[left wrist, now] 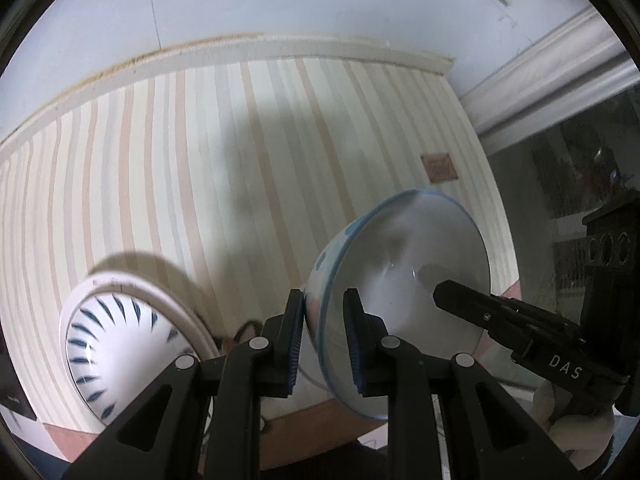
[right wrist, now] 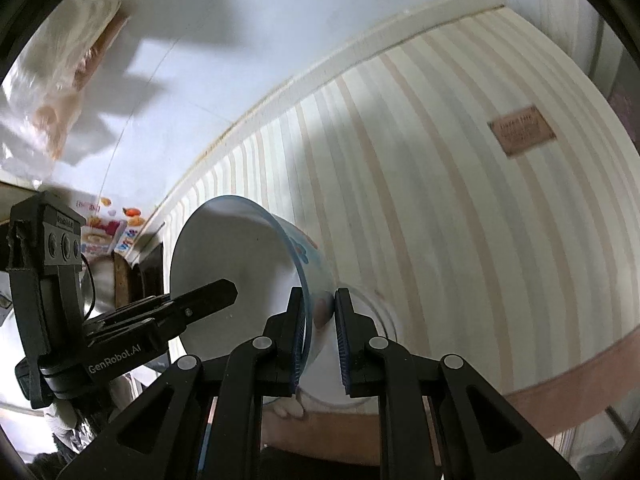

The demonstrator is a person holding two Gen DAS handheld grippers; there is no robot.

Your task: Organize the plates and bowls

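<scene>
Left tool (left wrist: 323, 338) first: its two blue-padded fingers (left wrist: 294, 332) are clamped on the rim of the blue-rimmed bowl (left wrist: 404, 276), one pad on the painted outside, the other on the white inside. The tool points steeply down, and the bowl hangs tipped on its side above the desk, its mouth facing the right of the left wrist view. The right tool (right wrist: 318, 338) is clamped on the opposite side of that same rim, one pad inside, one against the patterned wall. It too is angled downward. So one bowl, two tools, both closed on its edge, with the bowl held clear of the surface.

From each camera the other tool shows beside the bowl, its black fingers reaching in from the side; a pale gloved hand (left wrist: 576, 420) grips the right one.

Out from there: a second bowl (left wrist: 116, 344), white with dark blue dashes, sits inside a white plate (left wrist: 188, 304) at the lower left of the left wrist view. That makes two bowls and one plate in sight.

Under it all lies a striped cloth (left wrist: 240, 152) covering the desk, with one small brown label (right wrist: 522, 131) stitched on it. A pale wall (left wrist: 280, 0) rises behind.
</scene>
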